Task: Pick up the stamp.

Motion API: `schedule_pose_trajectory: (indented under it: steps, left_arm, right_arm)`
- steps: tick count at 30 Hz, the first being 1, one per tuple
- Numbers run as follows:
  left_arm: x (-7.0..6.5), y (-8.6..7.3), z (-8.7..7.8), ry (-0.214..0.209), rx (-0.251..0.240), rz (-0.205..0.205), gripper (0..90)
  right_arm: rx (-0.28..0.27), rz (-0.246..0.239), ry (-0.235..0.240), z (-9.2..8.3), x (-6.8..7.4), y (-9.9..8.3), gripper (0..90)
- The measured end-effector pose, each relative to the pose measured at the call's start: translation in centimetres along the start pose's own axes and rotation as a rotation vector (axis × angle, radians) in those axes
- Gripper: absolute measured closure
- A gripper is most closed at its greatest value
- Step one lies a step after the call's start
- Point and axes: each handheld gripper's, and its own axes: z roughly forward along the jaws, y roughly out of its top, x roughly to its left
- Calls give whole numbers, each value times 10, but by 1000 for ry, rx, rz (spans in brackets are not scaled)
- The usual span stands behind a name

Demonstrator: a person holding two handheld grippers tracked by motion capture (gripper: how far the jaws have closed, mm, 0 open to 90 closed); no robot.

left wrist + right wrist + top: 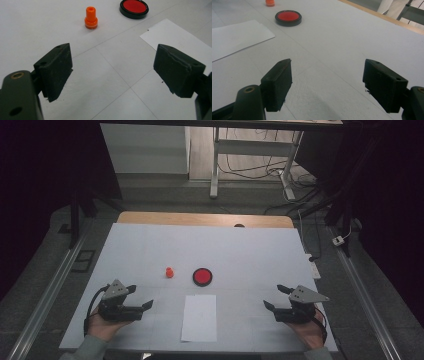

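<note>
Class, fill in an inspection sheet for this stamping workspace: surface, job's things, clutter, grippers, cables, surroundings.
Surface: white table top, wooden edge at the far side.
Job's things: orange stamp upright; round red ink pad beside it, apart; white paper sheet lying flat nearer the person.
Clutter: nothing seen.
Grippers: left gripper and right gripper both open, empty, low over the table.
Cables: black cable loops from the left gripper; more cables on the floor.
Surroundings: dim room, white desk frame behind.

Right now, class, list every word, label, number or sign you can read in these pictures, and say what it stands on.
None can be read.
Small orange plastic stamp: no lettering.
Round black-rimmed red ink pad: no label.
White paper sheet: blank.
Both black grippers: no markings legible.
</note>
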Motion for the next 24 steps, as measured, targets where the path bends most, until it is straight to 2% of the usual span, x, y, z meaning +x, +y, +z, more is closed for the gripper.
schedule_pose_trajectory:
  steps: [1,24]
  left_arm:
    - [0,0,0,0,2,1,155]
    - [-4,6,4,-12,13,35,152]
  right_arm:
    - [-13,6,4,1,0,0,242]
    - [8,14,19,7,1,-2,287]
